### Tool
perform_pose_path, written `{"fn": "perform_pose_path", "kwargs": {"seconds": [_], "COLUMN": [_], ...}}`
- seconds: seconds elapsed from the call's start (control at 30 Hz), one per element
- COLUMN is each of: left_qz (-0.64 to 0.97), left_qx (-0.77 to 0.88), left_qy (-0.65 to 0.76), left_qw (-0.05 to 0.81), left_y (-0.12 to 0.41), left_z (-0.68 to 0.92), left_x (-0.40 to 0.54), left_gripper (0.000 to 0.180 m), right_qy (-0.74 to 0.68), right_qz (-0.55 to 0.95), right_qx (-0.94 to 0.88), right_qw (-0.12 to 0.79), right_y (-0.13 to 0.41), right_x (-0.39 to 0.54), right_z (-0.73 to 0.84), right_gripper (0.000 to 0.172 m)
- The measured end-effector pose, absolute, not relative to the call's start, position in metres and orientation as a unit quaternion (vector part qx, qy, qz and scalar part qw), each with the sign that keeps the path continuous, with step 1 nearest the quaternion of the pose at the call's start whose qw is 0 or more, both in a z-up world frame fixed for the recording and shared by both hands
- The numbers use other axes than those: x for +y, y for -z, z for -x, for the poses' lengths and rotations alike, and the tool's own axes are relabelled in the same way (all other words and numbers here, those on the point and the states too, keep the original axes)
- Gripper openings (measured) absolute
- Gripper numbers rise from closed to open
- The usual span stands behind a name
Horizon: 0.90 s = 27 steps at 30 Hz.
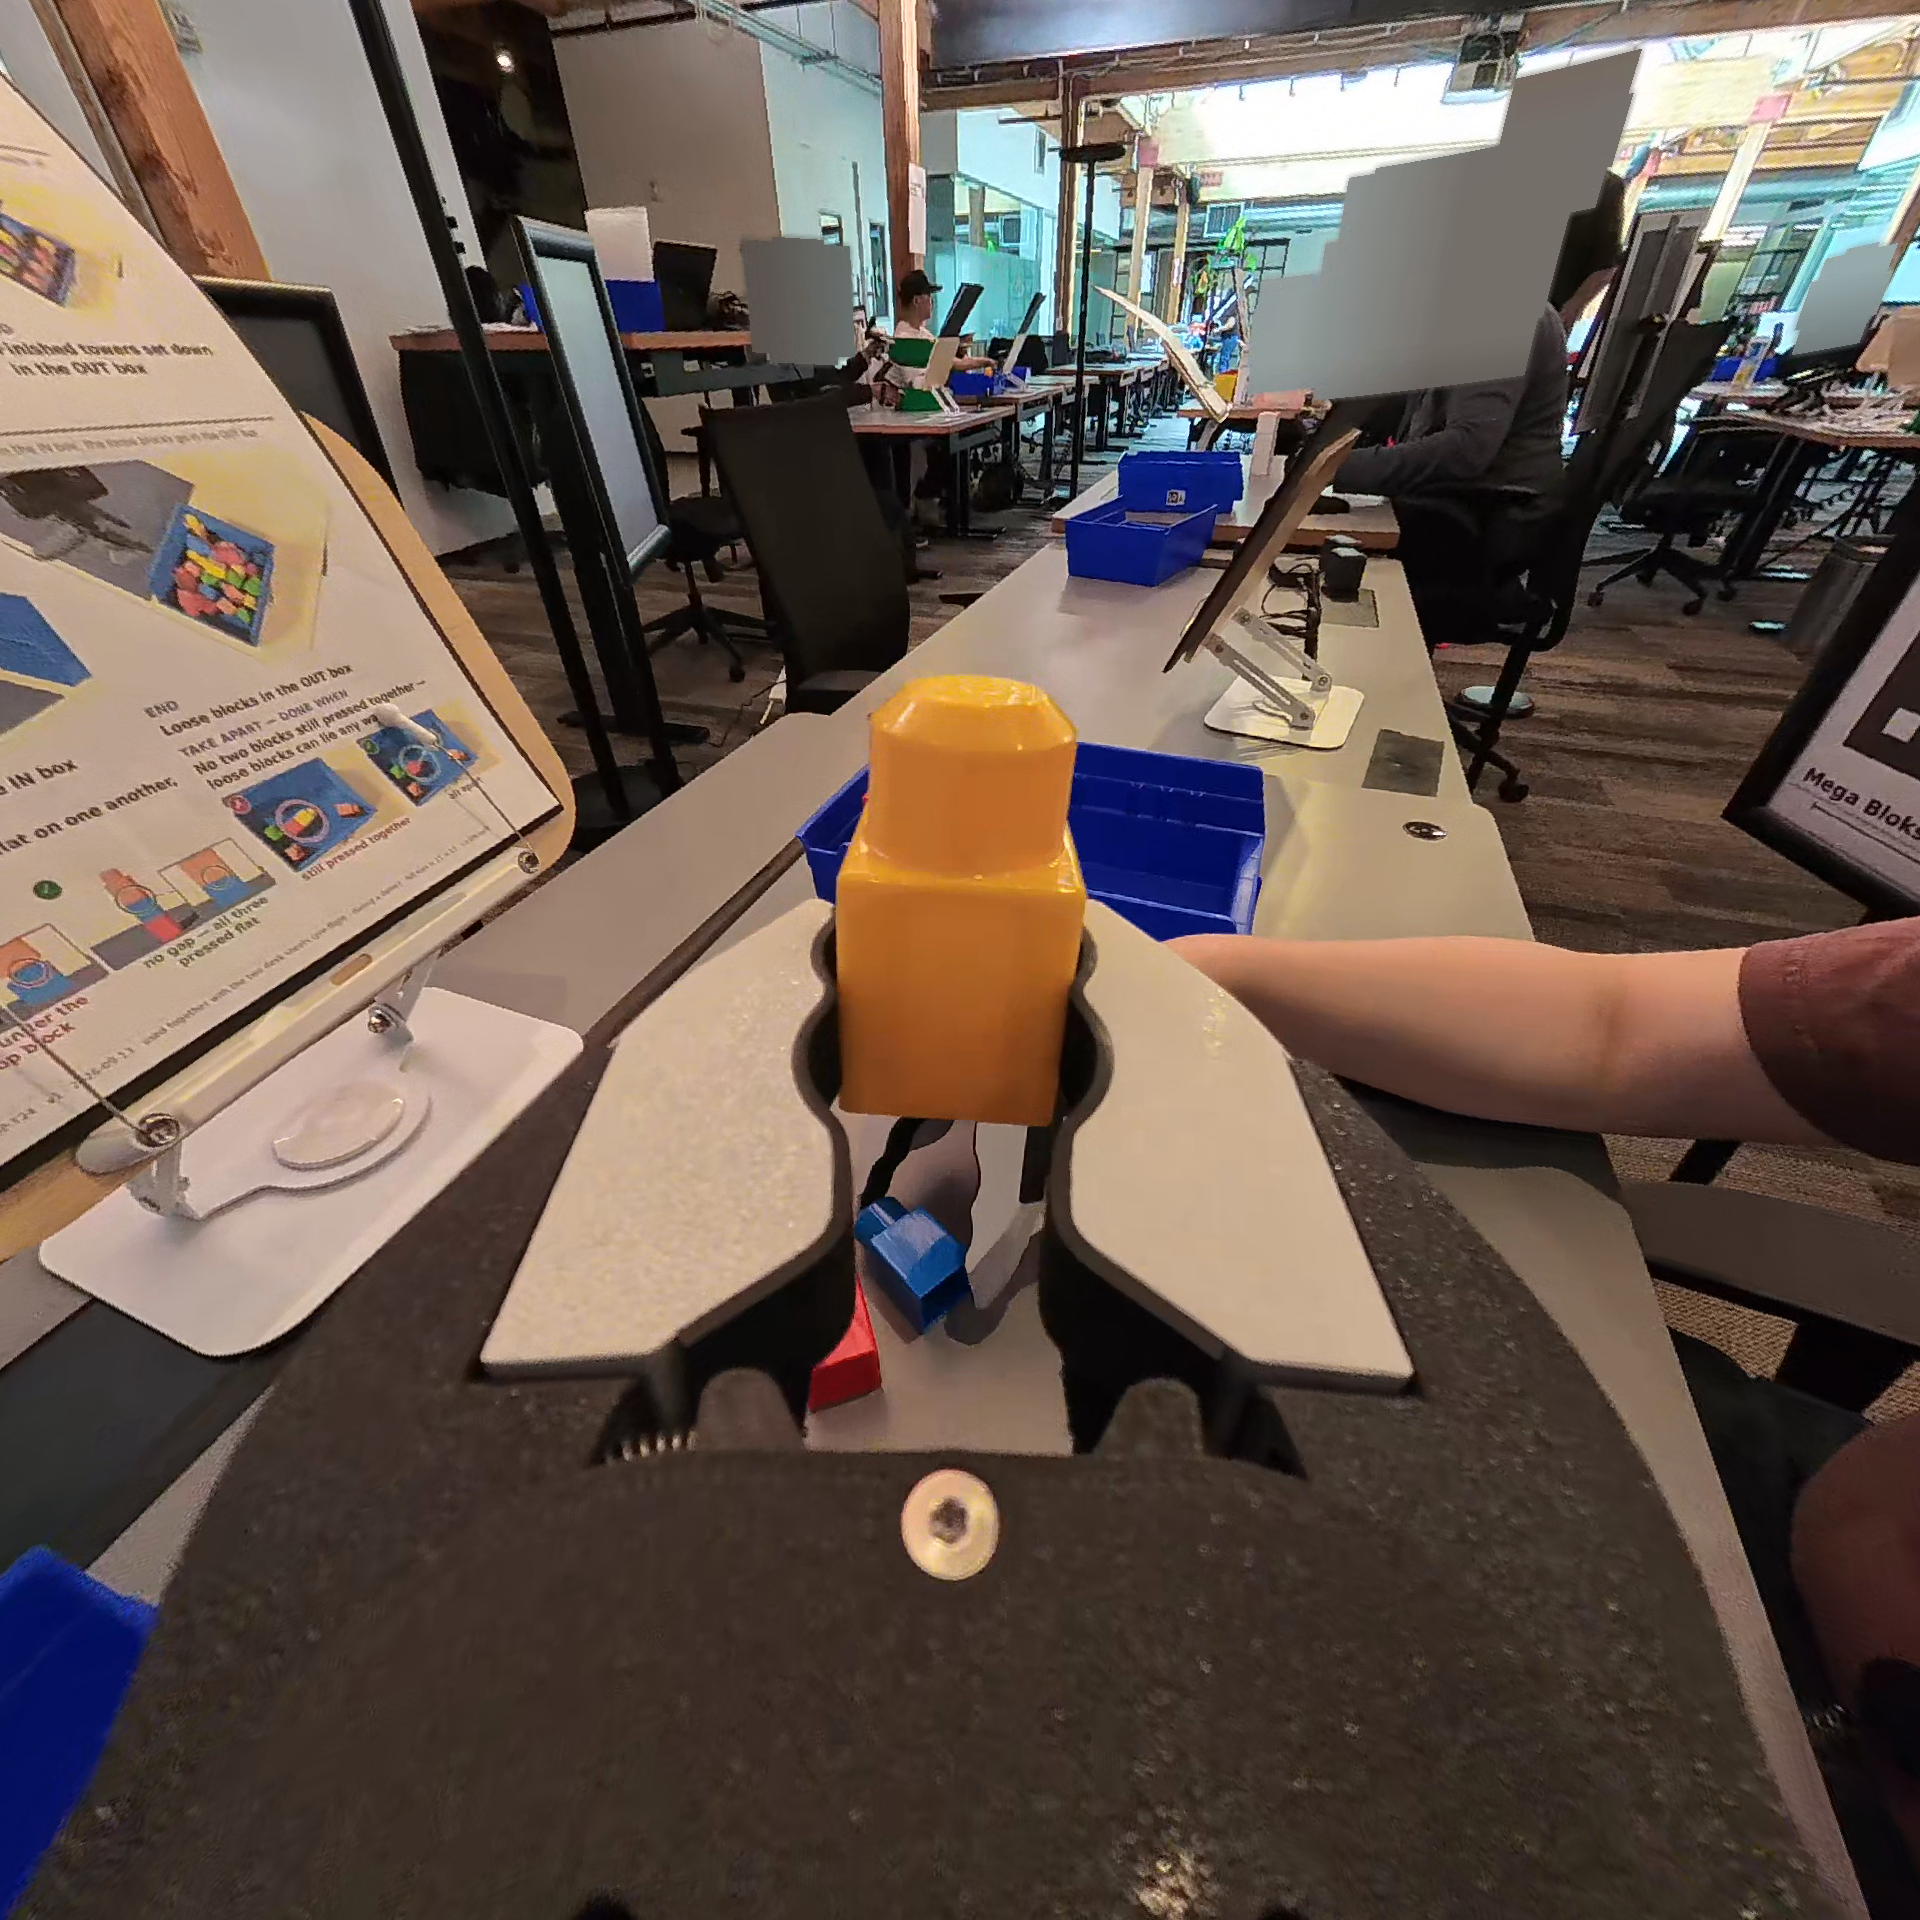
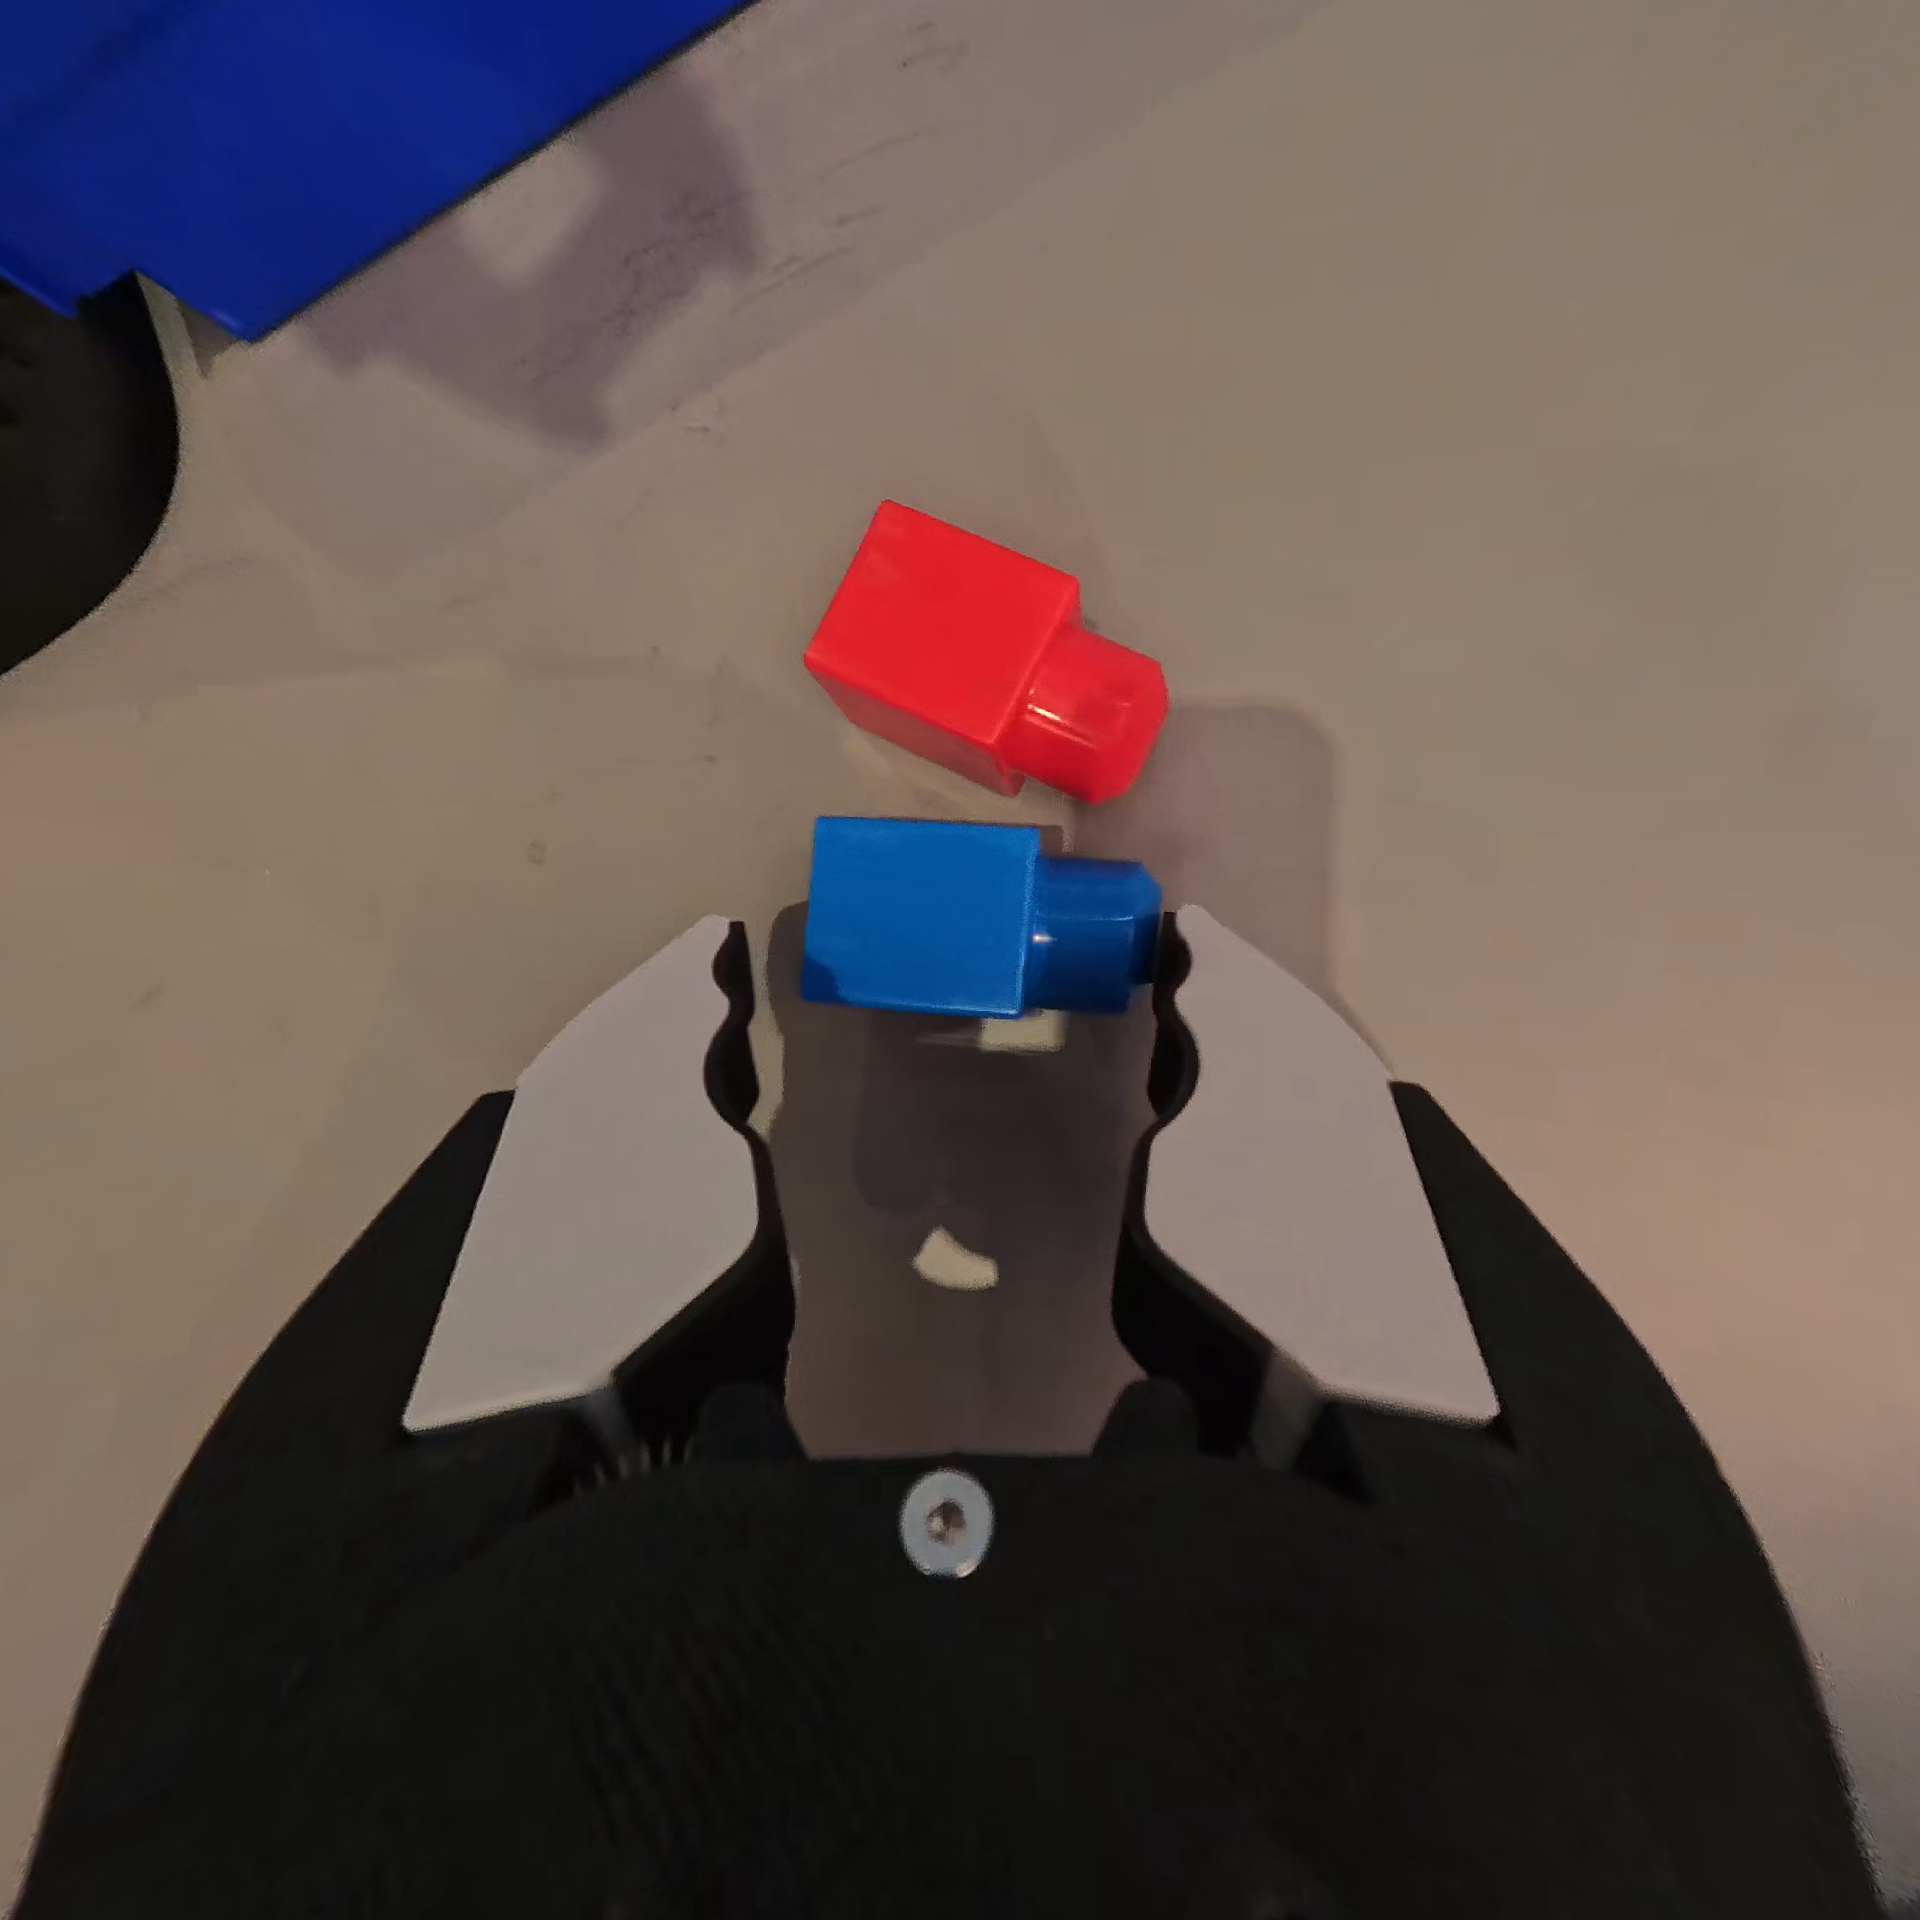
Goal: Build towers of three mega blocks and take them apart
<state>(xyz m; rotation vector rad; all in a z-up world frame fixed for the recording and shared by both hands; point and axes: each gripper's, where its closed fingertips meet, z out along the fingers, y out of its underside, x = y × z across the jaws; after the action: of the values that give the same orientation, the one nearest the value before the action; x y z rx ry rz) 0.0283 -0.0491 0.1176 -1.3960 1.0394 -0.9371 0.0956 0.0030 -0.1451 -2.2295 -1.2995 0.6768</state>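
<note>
My left gripper (image 1: 956,977) is shut on an orange mega block (image 1: 961,935), held upright above the table with its stud on top. My right gripper (image 2: 956,966) is open and points down at the grey table (image 2: 1455,520). A blue block (image 2: 925,914) lies on its side between the right gripper's fingertips. There is a gap at the left pad, and the block's stud is close to the right pad. A red block (image 2: 945,644) lies on its side just beyond it. In the left wrist view the blue block (image 1: 914,1262) and the red block (image 1: 847,1361) show below the orange block.
A blue bin (image 1: 1174,842) stands on the table behind the orange block; its corner shows in the right wrist view (image 2: 260,135). An instruction board on a stand (image 1: 208,675) is at the left. A person's forearm (image 1: 1455,1018) reaches in from the right. The grippers' ends are close to 25 centimetres from one another.
</note>
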Motion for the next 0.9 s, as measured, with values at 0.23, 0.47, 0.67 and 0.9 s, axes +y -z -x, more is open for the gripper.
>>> {"fn": "perform_pose_path", "kwargs": {"seconds": [0.23, 0.47, 0.67, 0.9], "left_qz": [0.594, 0.598, 0.603, 0.606], "left_qx": [0.445, 0.446, 0.454, 0.456], "left_qy": [0.396, 0.402, 0.4, 0.398], "left_qw": [0.541, 0.531, 0.52, 0.516], "left_y": [-0.115, -0.111, -0.105, -0.103], "left_z": [-0.029, -0.031, -0.035, -0.037], "left_x": [-0.051, -0.05, -0.051, -0.051], "left_gripper": [0.039, 0.039, 0.039, 0.038], "right_qy": [-0.288, -0.207, -0.175, -0.213], "right_qz": [0.817, 0.769, 0.746, 0.741], "right_qx": [-0.471, -0.557, -0.606, -0.601], "right_qw": [0.165, 0.235, 0.214, 0.212], "right_y": [0.137, 0.137, 0.151, 0.152], "right_x": [-0.019, -0.007, -0.018, -0.023], "right_z": [-0.104, -0.111, -0.106, -0.1], "right_gripper": [0.066, 0.064, 0.056, 0.051]}}
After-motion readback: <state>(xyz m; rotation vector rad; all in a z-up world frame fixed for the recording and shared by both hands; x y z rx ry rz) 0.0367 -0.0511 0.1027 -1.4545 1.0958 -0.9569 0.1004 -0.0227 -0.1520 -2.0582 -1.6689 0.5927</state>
